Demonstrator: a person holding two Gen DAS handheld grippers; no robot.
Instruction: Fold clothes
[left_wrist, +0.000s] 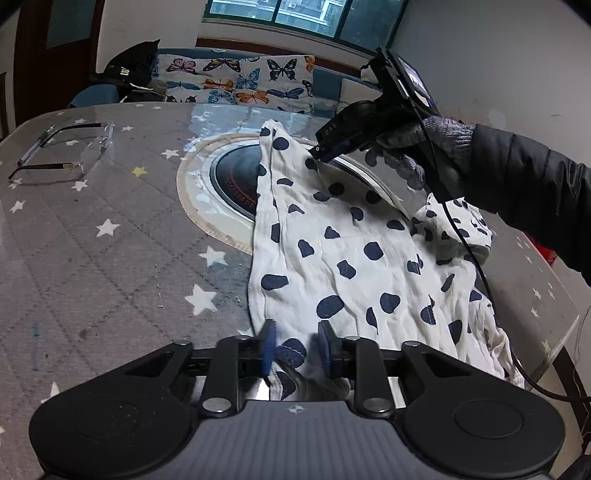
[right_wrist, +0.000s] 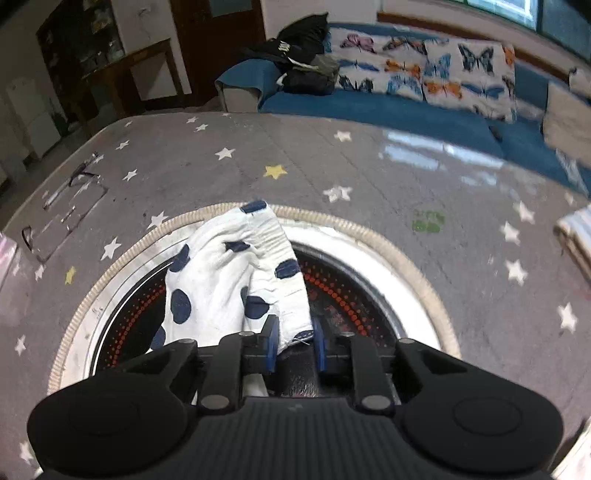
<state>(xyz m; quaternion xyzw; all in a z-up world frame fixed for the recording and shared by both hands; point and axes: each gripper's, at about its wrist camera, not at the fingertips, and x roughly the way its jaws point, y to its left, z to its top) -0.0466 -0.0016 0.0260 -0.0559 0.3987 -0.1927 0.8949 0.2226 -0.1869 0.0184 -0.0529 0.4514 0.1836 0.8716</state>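
A white garment with dark blue spots (left_wrist: 351, 251) lies spread over the star-patterned grey table (left_wrist: 92, 240). In the left wrist view my left gripper (left_wrist: 297, 347) holds the near edge of the cloth, bunched between its blue pads. In the same view my right gripper (left_wrist: 317, 152) is held in a gloved hand (left_wrist: 436, 144) and pinches the far edge over the round cooktop (left_wrist: 232, 173). The right wrist view shows that gripper (right_wrist: 295, 345) shut on a folded corner of the garment (right_wrist: 229, 273), lifted above the cooktop (right_wrist: 369, 295).
A pair of glasses (left_wrist: 74, 151) and a pen lie on the table at the far left. A blue sofa with butterfly cushions (left_wrist: 236, 79) and dark clothes stands behind the table. A cable hangs from the right gripper across the cloth.
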